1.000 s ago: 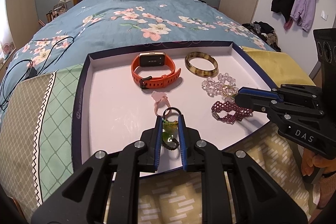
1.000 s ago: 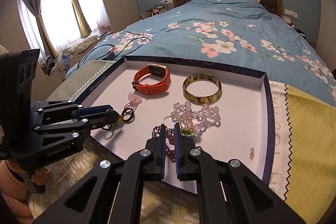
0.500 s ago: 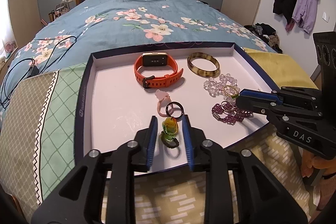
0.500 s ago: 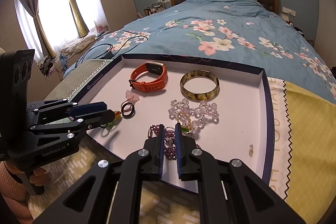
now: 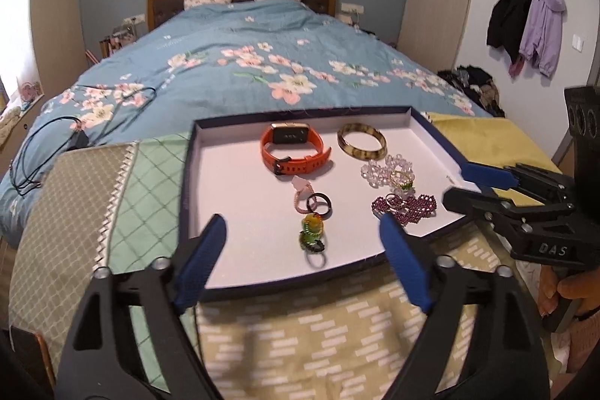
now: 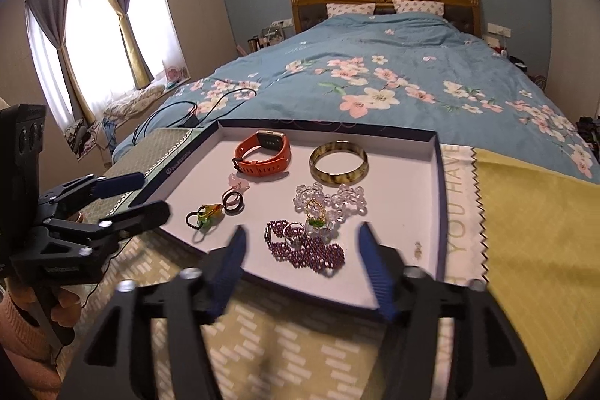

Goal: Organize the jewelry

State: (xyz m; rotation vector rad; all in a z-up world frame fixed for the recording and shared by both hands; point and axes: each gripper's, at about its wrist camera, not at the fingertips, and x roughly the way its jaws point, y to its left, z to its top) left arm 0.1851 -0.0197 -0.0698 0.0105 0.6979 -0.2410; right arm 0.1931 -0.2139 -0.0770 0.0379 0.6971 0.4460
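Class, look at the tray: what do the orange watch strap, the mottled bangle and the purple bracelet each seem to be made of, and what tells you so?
Watch strap: probably matte silicone; even orange, no shine, bends smoothly.
Bangle: glossy, brown-and-cream mottling, like polished resin or horn; stone is possible.
Purple bracelet: small round beads with bright glints, likely glass or polished stone.

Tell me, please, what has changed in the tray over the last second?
Both grippers opened and pulled back: the left gripper let go of the green pendant, the right gripper released the purple bead bracelet. Both pieces now lie in the tray. The orange watch and bangle stayed put.
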